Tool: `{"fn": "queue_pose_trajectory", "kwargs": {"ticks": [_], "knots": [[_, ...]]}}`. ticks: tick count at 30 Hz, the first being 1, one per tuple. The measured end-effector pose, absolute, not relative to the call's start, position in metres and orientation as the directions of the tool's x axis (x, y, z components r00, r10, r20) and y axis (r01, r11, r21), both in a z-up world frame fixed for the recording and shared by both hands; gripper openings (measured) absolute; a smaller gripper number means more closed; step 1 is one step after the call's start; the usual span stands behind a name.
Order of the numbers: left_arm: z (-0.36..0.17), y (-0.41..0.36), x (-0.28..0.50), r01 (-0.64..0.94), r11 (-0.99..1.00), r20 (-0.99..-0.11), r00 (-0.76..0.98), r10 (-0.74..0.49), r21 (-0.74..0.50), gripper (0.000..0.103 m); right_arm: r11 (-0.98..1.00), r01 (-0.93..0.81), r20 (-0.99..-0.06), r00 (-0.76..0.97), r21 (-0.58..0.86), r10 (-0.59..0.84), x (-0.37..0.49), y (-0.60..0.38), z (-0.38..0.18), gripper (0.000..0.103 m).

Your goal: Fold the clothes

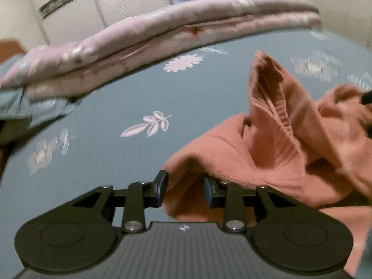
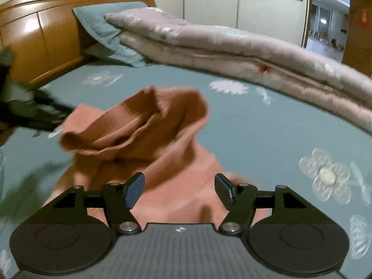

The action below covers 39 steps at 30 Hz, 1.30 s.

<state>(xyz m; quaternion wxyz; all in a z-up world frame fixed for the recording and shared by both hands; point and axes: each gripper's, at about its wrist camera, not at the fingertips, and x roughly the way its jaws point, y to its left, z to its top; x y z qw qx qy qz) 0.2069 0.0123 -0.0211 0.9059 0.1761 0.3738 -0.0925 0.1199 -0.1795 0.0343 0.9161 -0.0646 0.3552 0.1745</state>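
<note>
An orange-pink ribbed garment (image 1: 267,153) lies crumpled on the teal floral bedsheet (image 1: 130,97). My left gripper (image 1: 186,189) is open with a fold of the garment's edge between its fingers. In the right wrist view the same garment (image 2: 148,134) rises in a bunched heap with a ribbed opening on top. My right gripper (image 2: 179,191) is open wide and hovers over the garment's near part, with cloth below the gap. The other gripper's dark tip (image 1: 366,97) shows at the right edge of the left wrist view.
A folded pink quilt (image 2: 232,51) lies along the far side of the bed. A teal pillow (image 2: 104,25) leans on the wooden headboard (image 2: 34,34). White wardrobe doors (image 2: 255,9) stand behind. The bedsheet (image 2: 267,134) spreads to the right.
</note>
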Motion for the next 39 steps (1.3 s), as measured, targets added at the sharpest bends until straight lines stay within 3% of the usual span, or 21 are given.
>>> {"fn": "queue_pose_trajectory", "kwargs": {"ticks": [4,7,11,15,20,25,29,30,31,33,39], "knots": [[-0.025,0.005,0.256,0.222,0.935,-0.691,0.722,0.034,0.278,0.033,0.941,-0.328,-0.682,0.670,0.081,0.292,0.086,-0.179,0.020,0.071],[-0.023,0.010,0.303,0.078,0.947,-0.645,0.749,0.151,0.312,0.035,0.955,-0.280,-0.701,0.660,0.102,0.268,0.065,-0.181,0.010,0.072],[-0.034,0.023,0.335,-0.038,0.970,-0.731,0.650,0.205,0.239,0.030,0.968,-0.222,-0.724,0.648,0.118,0.237,0.047,-0.187,0.003,0.074],[-0.025,0.029,0.293,0.041,0.982,-0.730,0.674,0.109,0.185,0.035,0.977,-0.185,-0.730,0.652,0.109,0.205,0.042,-0.195,0.004,0.079],[-0.016,0.059,0.206,0.089,0.994,-0.741,0.672,-0.013,0.063,0.067,0.984,-0.158,-0.683,0.710,0.084,0.172,0.046,-0.192,0.009,0.084],[-0.043,0.083,0.115,0.095,0.990,-0.780,0.610,-0.137,-0.100,0.069,0.960,-0.277,-0.644,0.743,-0.045,0.184,0.050,-0.158,0.003,0.084],[-0.067,0.081,0.071,0.051,0.993,-0.813,0.571,-0.116,-0.106,0.068,0.875,-0.370,-0.658,0.749,-0.312,0.082,0.066,-0.124,-0.026,0.083],[-0.072,0.080,0.061,0.042,0.994,-0.818,0.565,-0.109,-0.103,0.068,0.844,-0.381,-0.661,0.749,-0.378,0.042,0.070,-0.120,-0.034,0.068],[-0.077,0.078,0.051,0.033,0.994,-0.824,0.558,-0.101,-0.100,0.068,0.826,-0.385,-0.669,0.743,-0.412,0.013,0.074,-0.120,-0.037,0.044],[-0.081,0.075,0.035,0.020,0.996,-0.827,0.556,-0.086,-0.090,0.068,0.820,-0.383,-0.681,0.732,-0.426,-0.012,0.082,-0.124,-0.035,0.024],[-0.077,0.058,0.023,0.049,0.992,-0.813,0.570,-0.122,-0.115,0.068,0.882,-0.311,-0.649,0.761,-0.354,0.008,0.111,-0.156,0.002,0.023]]}}
